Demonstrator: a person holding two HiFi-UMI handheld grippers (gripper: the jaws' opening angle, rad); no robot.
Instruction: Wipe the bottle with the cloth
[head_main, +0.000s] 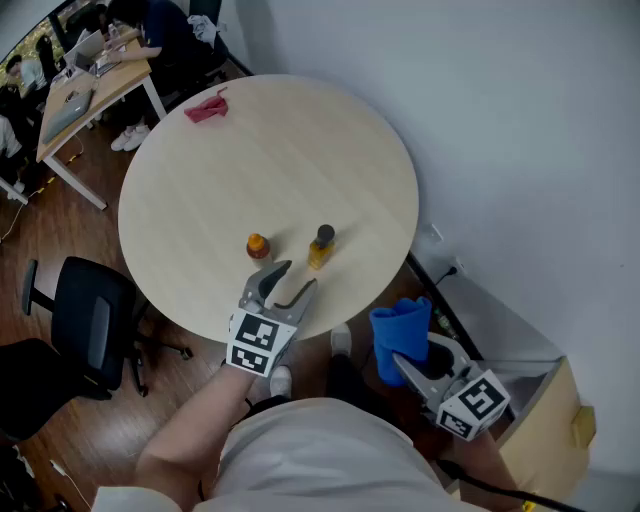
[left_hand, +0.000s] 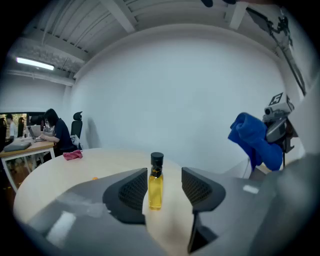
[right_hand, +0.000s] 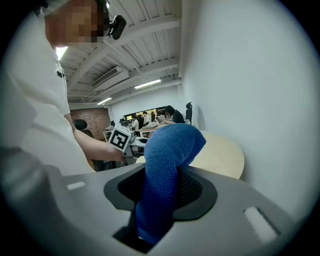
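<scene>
A small bottle of yellow liquid with a black cap stands upright near the front edge of the round table. My left gripper is open just in front of it; in the left gripper view the bottle stands beyond the gap between the jaws, untouched. My right gripper is off the table at the lower right, shut on a blue cloth. The blue cloth hangs bunched between the jaws in the right gripper view.
A small orange object sits left of the bottle. A pink cloth lies at the table's far edge. A black office chair stands at the left, a cardboard box at the right. A desk with people lies far left.
</scene>
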